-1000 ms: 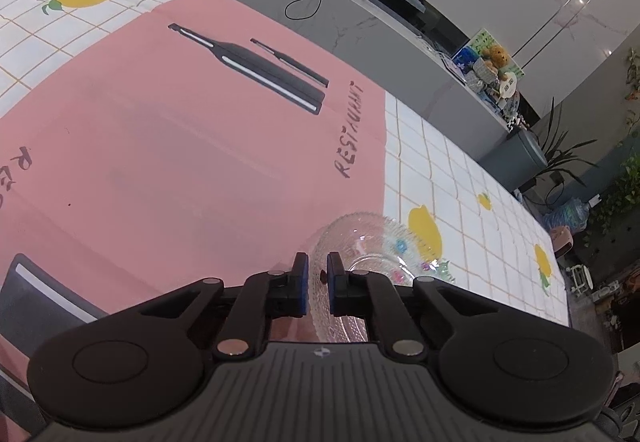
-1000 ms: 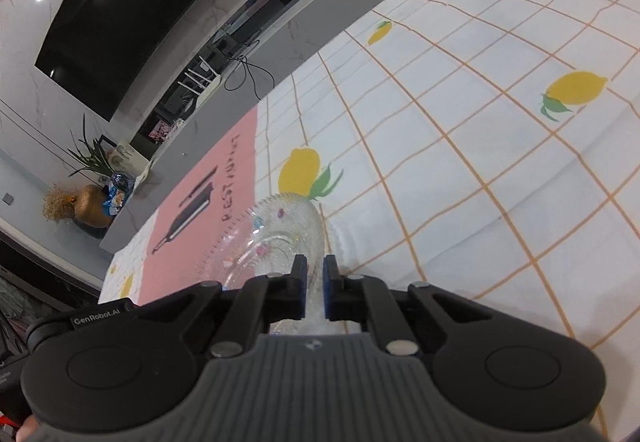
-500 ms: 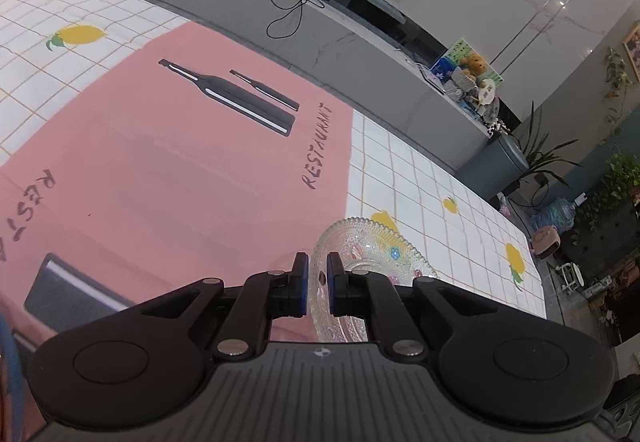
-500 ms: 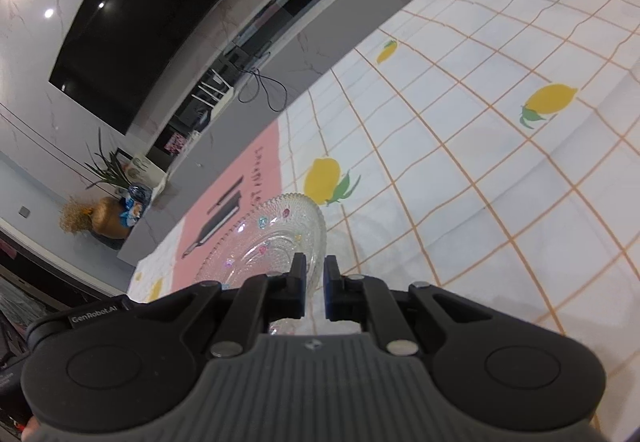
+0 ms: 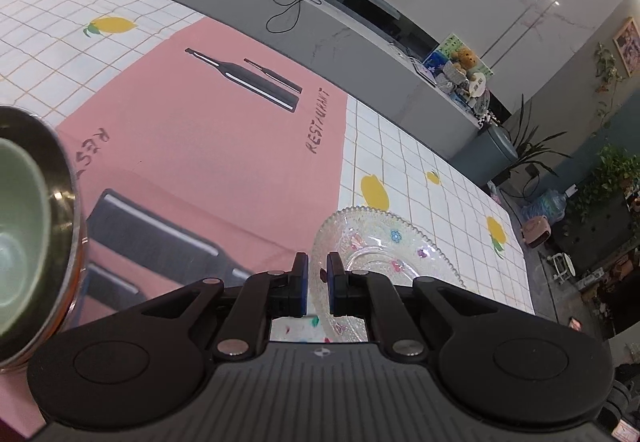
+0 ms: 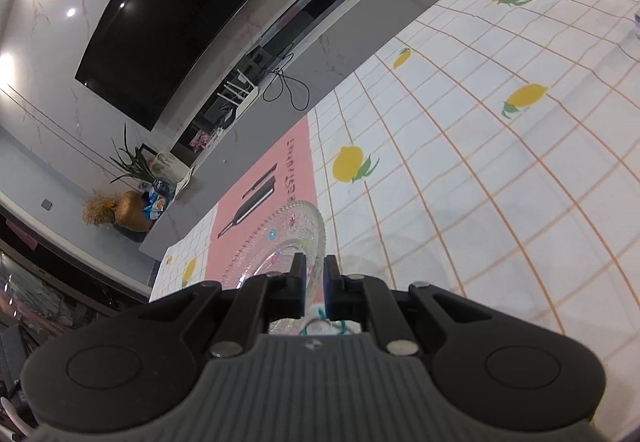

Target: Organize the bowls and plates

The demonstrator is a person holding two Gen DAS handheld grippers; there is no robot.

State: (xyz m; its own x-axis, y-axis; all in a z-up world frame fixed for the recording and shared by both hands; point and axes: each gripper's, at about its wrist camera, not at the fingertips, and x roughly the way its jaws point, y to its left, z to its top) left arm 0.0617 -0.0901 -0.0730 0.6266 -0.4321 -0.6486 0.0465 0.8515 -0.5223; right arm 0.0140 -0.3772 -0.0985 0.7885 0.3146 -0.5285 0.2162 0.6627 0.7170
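A clear glass plate (image 5: 384,242) with small coloured flowers is held above the table by both grippers. My left gripper (image 5: 317,269) is shut on the plate's rim on one side. My right gripper (image 6: 315,269) is shut on the rim of the same plate (image 6: 280,242) on the other side. At the left edge of the left wrist view a green bowl (image 5: 16,242) sits inside a steel bowl (image 5: 60,185), close beside the left gripper.
A pink placemat (image 5: 208,145) with a printed bottle lies on a white lemon-pattern tablecloth (image 6: 500,169). A grey TV bench (image 5: 320,25) runs behind the table. A small pale object (image 6: 637,19) shows at the right edge of the right wrist view.
Both grippers have lifted the plate higher and carried it left. The stacked green and steel bowls have come into the left wrist view.
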